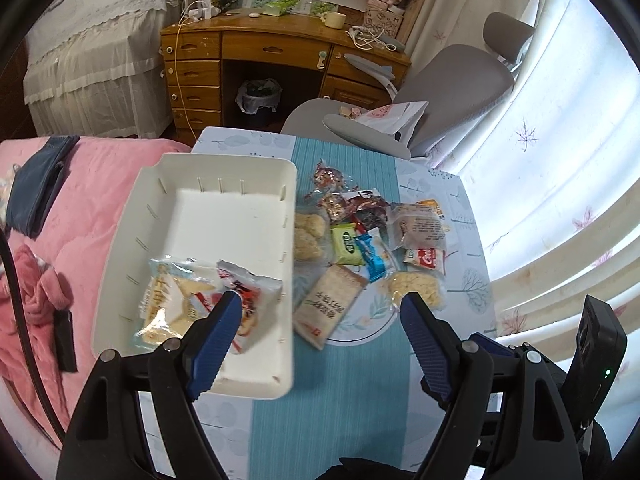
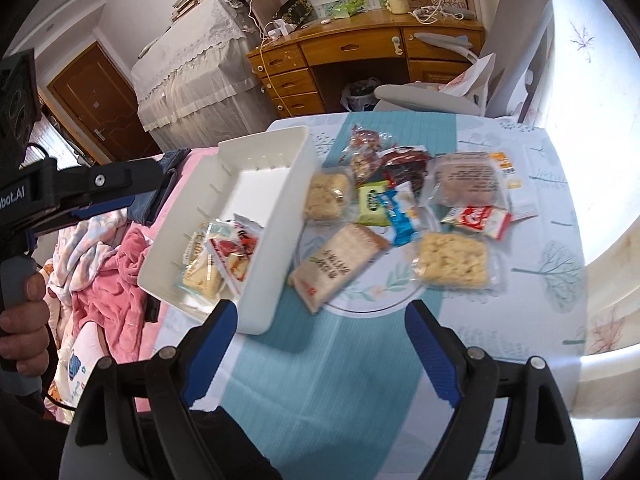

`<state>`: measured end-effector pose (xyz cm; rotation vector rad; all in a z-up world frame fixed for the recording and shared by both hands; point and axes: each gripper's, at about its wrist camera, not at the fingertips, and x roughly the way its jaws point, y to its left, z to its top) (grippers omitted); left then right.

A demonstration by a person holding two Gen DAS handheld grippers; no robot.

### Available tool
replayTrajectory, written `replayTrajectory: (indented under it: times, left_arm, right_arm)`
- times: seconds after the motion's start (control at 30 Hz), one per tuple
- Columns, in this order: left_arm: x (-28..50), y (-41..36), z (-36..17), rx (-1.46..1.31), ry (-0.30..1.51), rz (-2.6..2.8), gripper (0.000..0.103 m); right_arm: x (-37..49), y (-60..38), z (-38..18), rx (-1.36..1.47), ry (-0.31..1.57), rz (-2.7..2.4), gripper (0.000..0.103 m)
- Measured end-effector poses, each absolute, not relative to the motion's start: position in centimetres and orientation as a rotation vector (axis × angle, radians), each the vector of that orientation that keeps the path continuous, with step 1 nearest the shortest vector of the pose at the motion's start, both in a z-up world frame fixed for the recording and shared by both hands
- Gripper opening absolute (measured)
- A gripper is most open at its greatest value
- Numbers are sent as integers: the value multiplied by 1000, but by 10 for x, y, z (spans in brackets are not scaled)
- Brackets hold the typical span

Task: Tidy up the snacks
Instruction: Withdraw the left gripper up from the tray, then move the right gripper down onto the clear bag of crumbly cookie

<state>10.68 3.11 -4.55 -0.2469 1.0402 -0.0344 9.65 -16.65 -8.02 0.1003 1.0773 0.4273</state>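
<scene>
Right wrist view: left gripper body seen at left edge, held by a hand at lower left; a brown door is shown at upper left. None of these is seen in the left wrist view, where a grey office chair is shown in full at upper right and only a black housing of the other rig at the lower right edge.

Table with teal runner fills centre of both views. White bin sits centre-left, on the table's left side beside pink bedding. Two snack packets lie inside the bin at its near end. Loose snack pile lies on the runner just right of the bin: a long cracker pack, a puffed rice square, a green packet, a blue packet, a red-and-white wafer packet.

Left gripper: jaws wide apart, nothing between the pads, nothing touched; left fingertip overlaps the bin's packets in frame only. Right gripper: jaws wide apart, nothing held, raised above the runner.
</scene>
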Motion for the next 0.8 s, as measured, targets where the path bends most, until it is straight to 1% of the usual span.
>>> replayTrajectory:
  times: [0.43,0.8]
  left_arm:
    - [120,-27,-74,-280,1068,5,83]
    - [154,-69,-115,-202,1151,49,84]
  right_arm:
    - [124,-234,-86,71,1072,386,87]
    - [154,-271,-114,108,1132,354,87]
